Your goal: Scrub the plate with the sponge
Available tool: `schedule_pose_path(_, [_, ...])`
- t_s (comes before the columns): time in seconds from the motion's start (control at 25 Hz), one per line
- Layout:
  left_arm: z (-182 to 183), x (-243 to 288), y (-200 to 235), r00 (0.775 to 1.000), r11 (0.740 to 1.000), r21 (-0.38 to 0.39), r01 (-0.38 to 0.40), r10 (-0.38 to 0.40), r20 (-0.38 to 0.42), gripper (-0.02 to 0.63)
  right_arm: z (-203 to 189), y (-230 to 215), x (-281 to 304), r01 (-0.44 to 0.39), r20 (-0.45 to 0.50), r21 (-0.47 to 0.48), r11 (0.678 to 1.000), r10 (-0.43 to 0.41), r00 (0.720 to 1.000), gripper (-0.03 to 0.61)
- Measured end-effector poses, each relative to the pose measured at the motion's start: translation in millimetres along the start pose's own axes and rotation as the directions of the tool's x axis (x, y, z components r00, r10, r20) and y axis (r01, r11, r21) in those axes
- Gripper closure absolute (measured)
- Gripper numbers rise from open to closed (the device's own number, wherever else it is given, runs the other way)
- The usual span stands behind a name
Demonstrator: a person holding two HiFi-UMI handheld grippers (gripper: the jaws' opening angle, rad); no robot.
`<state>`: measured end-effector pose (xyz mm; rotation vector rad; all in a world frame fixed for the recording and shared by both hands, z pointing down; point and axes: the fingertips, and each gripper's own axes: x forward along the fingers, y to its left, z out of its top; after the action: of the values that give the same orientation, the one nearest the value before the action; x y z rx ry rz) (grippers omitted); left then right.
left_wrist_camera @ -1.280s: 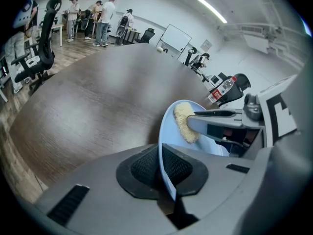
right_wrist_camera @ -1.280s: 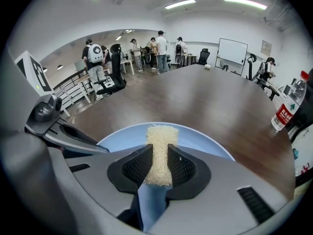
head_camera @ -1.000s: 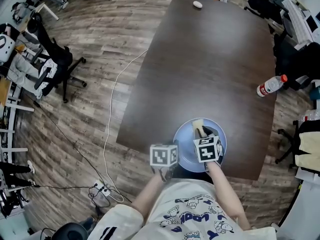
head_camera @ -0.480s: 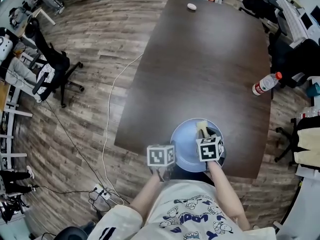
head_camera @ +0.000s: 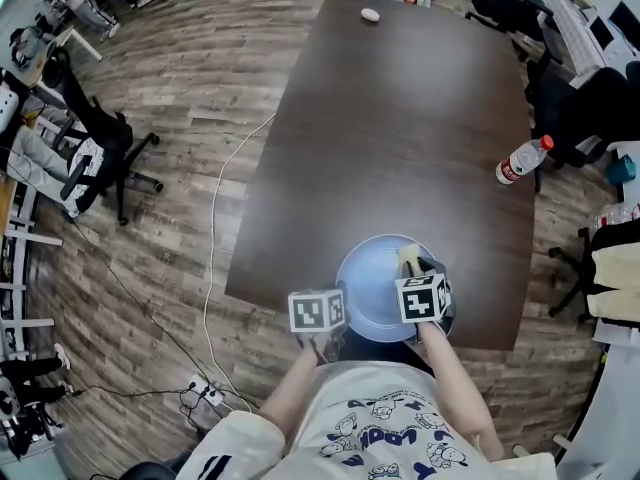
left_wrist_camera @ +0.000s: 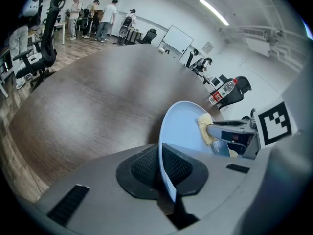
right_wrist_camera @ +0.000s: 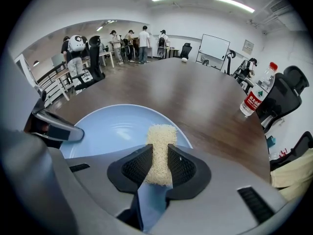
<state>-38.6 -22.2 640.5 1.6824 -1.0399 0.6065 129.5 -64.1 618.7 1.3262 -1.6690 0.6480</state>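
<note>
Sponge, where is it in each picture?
Head view: sponge at the bottom, on the plate's far right part.
Left gripper view: right of middle, against the plate, held by the right gripper.
Right gripper view: low middle, between that gripper's fingers.
Shared landmark: red-capped water bottle near the table's right edge.

sponge [head_camera: 405, 255] mostly hidden under right gripper [head_camera: 414, 265], far white object [head_camera: 370, 14] too small to identify
</note>
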Motion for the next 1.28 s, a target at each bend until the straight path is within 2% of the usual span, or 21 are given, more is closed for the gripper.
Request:
schedule_pose_path(0.56, [-0.9,1.4,1.3,1.000,0.996,-0.091,0.014,-0.013,0.006,0.591,-27.3,-14.3,-14.1,0.023,-0.083,0.020,1.000,-0.022,0.996,0.480])
schedule_pose_path(1.0, [-1.8,1.5,2.4,1.000,0.987,-0.161,0.012,-0.010,0.009,0.589,-41.7,-11.6,-20.6,-0.021,-0.142,0.003,1.000,0.021,0.990,0.480])
schedule_pose_path(1.28, [-0.2,1.8,3.5,1.000,0.985,-0.173,0.012,-0.011,0.007,0.589,-47.3,-9.1,-23.9,-0.040,-0.161,0.003,0.999,0.040,0.986,0.480])
